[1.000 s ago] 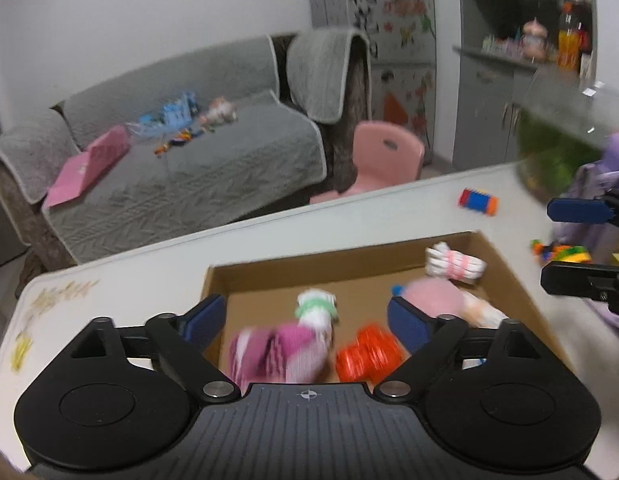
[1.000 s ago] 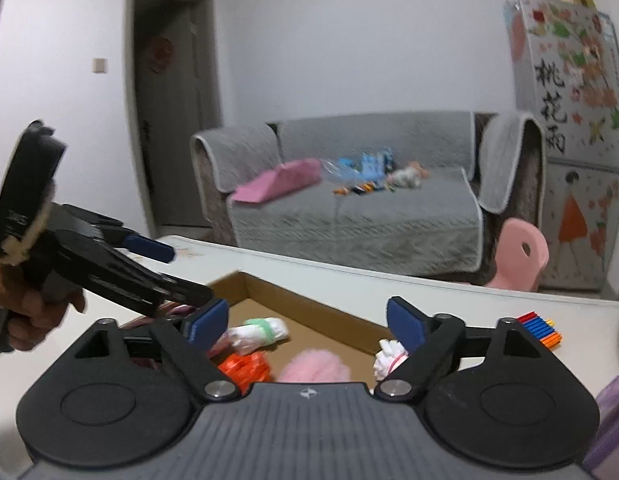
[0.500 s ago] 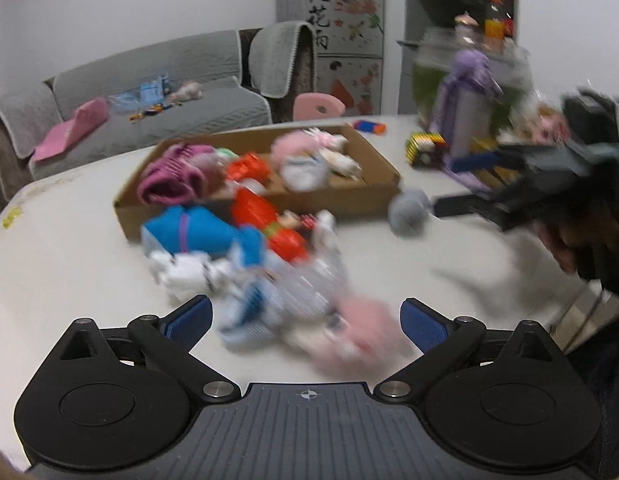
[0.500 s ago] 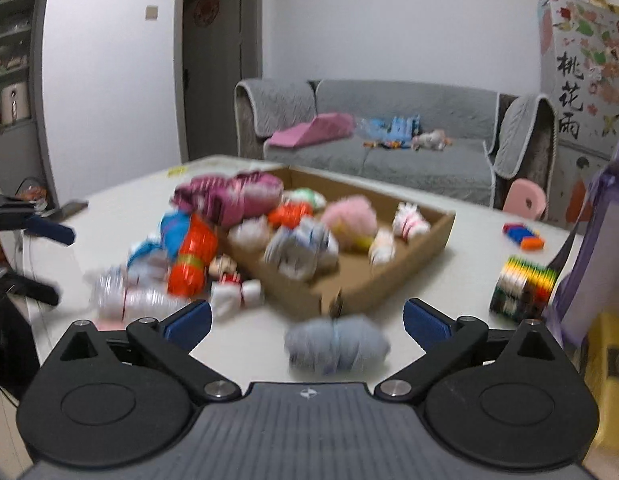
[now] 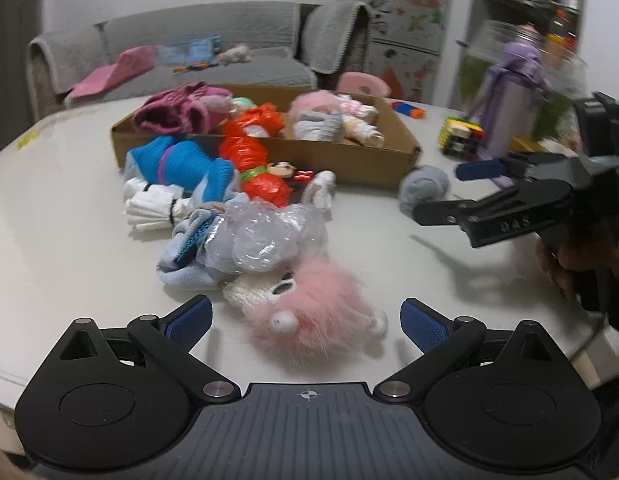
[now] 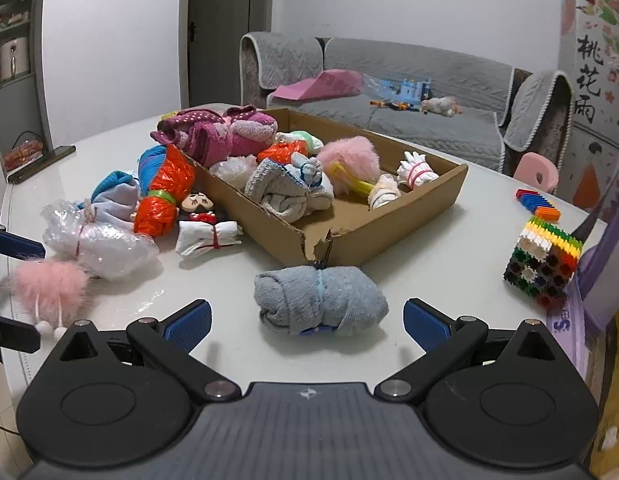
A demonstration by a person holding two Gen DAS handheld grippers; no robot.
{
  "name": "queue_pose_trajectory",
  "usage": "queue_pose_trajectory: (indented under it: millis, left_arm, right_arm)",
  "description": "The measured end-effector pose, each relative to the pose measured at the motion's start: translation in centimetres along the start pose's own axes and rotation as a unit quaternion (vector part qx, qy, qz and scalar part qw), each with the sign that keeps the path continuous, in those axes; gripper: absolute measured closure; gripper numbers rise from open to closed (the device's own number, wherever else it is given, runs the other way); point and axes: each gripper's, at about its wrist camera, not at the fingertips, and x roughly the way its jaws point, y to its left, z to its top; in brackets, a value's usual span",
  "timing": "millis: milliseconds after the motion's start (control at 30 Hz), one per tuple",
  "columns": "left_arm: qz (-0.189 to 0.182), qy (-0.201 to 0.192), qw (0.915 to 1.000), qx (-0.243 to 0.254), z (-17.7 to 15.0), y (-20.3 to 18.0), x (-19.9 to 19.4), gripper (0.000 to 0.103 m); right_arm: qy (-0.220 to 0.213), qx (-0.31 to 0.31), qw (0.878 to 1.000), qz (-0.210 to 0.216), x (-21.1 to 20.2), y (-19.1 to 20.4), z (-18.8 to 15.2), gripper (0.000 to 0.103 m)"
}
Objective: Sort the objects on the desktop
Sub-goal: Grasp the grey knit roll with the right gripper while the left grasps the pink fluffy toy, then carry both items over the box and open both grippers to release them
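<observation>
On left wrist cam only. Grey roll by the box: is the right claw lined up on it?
Observer: Yes. In the right wrist view the grey roll lies centred just ahead of the right claw. The fingers are wide open and grip nothing.
Operator: Is the roll tied?
Observer: Yes, a light blue band wraps around its middle.
Operator: Box near it OK?
Observer: The cardboard box has a torn front corner, just behind the roll.
</observation>
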Motion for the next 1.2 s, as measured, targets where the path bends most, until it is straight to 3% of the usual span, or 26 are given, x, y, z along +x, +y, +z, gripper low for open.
queue_pose_trajectory:
  millis: [133,300,367,433,533,600,700,1200]
  left_arm:
    - [0.009,0.009,0.9995,-0.028,0.0,0.1,1.0,0.001]
    - [0.026,-0.002,0.9994,-0.021,-0.1,-0.3,1.3,0.001]
    - [0.034,-0.006,0.9991,-0.022,-0.2,-0.1,1.4,0.002]
    - [0.039,-0.01,0.999,-0.019,-0.2,0.0,1.4,0.003]
    - [0.054,-0.022,0.9982,-0.015,-0.4,0.4,1.1,0.016]
    - [0.055,-0.03,0.9979,-0.015,-0.4,0.7,0.8,0.035]
    - [0.05,-0.035,0.9979,-0.024,-0.5,1.5,0.3,0.046]
    - [0.062,-0.046,0.9969,-0.015,-1.8,4.7,-2.6,0.054]
  right_arm:
    - [0.005,-0.002,1.0,-0.003,0.7,-0.6,0.2,0.001]
    - [0.015,0.005,1.0,-0.004,1.6,-1.2,0.6,0.002]
    - [0.027,-0.002,1.0,-0.001,2.1,-0.9,0.6,0.019]
    - [0.035,0.001,0.999,0.007,2.2,-0.7,0.6,0.026]
    - [0.039,0.012,0.999,0.018,1.9,-0.6,0.5,0.035]
    - [0.039,0.013,0.999,0.021,1.5,-0.4,0.3,0.036]
    - [0.039,0.012,0.999,0.028,1.0,0.1,0.1,0.038]
    - [0.031,0.01,0.998,0.053,-0.5,2.4,0.3,0.042]
